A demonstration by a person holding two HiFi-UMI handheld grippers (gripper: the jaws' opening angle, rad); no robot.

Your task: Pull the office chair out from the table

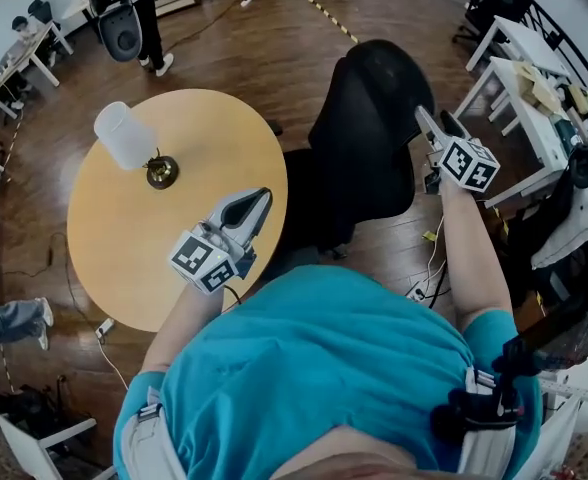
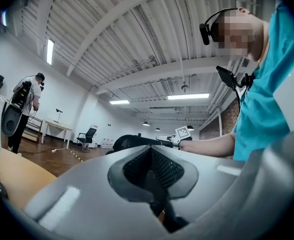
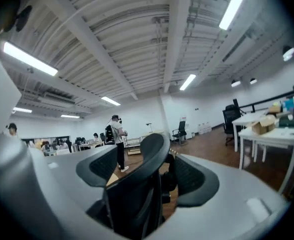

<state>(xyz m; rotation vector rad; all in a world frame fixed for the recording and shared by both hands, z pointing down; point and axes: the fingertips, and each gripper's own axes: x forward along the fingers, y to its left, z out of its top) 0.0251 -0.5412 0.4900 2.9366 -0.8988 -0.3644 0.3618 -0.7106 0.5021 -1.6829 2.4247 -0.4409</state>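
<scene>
The black office chair point(image 1: 369, 118) stands on the wooden floor just right of the round yellow table point(image 1: 164, 258), its seat toward the table's edge. My right gripper point(image 1: 437, 123) is at the right side of the chair's backrest. In the right gripper view the backrest point(image 3: 137, 194) rises between the wide-apart jaws of the right gripper point(image 3: 147, 179), and the pads are not pressing on it. My left gripper point(image 1: 262, 200) hovers over the table's right edge, shut and holding nothing. The left gripper view shows its closed tips point(image 2: 151, 156), with the chair's top point(image 2: 132, 141) beyond.
A white-shaded lamp point(image 1: 129, 138) stands on the table's far left. White desks point(image 1: 519, 78) with clutter lie to the right of the chair. A power strip and cables point(image 1: 419, 290) lie on the floor near my feet. A person point(image 1: 139, 8) stands far behind the table.
</scene>
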